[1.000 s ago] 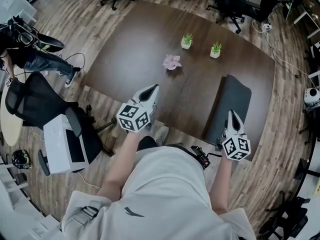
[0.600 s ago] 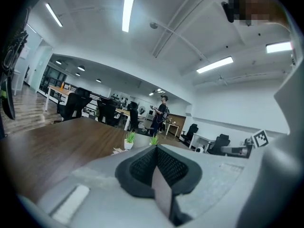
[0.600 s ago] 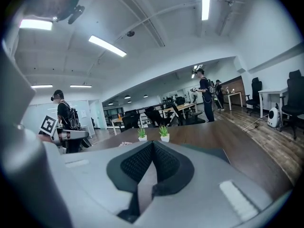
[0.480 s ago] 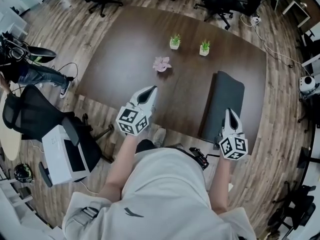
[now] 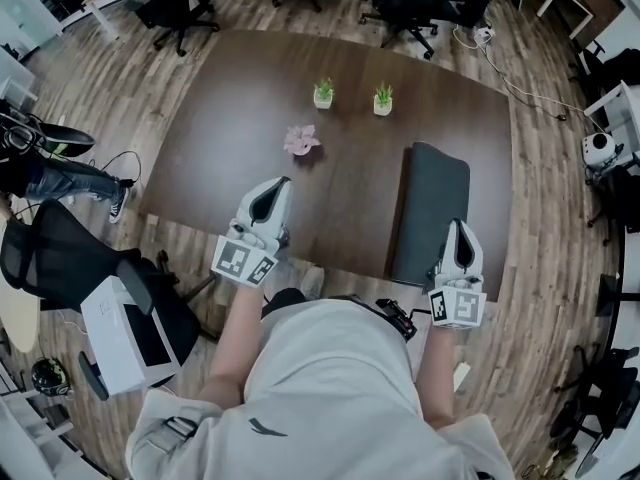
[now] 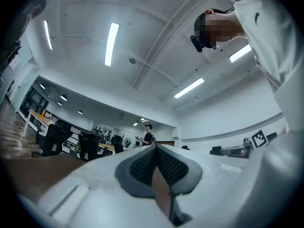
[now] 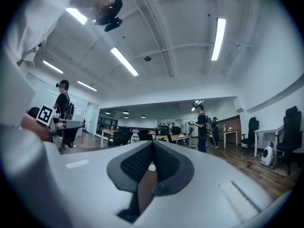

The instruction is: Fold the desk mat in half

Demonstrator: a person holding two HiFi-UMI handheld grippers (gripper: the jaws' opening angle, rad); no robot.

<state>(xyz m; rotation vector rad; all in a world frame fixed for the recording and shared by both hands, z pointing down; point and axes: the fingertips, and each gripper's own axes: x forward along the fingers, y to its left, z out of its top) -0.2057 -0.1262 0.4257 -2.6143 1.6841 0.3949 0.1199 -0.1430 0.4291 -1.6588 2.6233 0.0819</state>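
Observation:
The dark grey desk mat (image 5: 432, 198) lies as a narrow strip on the right part of the brown table (image 5: 240, 118), running from mid-table to the near edge. My right gripper (image 5: 458, 225) hovers over the mat's near right corner, shut and empty. My left gripper (image 5: 275, 183) is at the table's near edge, well left of the mat, also shut with nothing in it. Both gripper views point up into the room. In them the left gripper (image 6: 155, 147) and the right gripper (image 7: 152, 144) have their pads together. The mat is not in those views.
Two small potted plants (image 5: 323, 92) (image 5: 383, 99) and a pink flower ornament (image 5: 300, 140) stand on the far half of the table. A black office chair (image 5: 45, 258) and a white box (image 5: 125, 318) are at the left. More chairs stand beyond the table, and people stand in the room.
The head view has swung, so the table sits further left in the picture. Both grippers have stayed shut and drawn slightly back toward the person. The mat has not moved.

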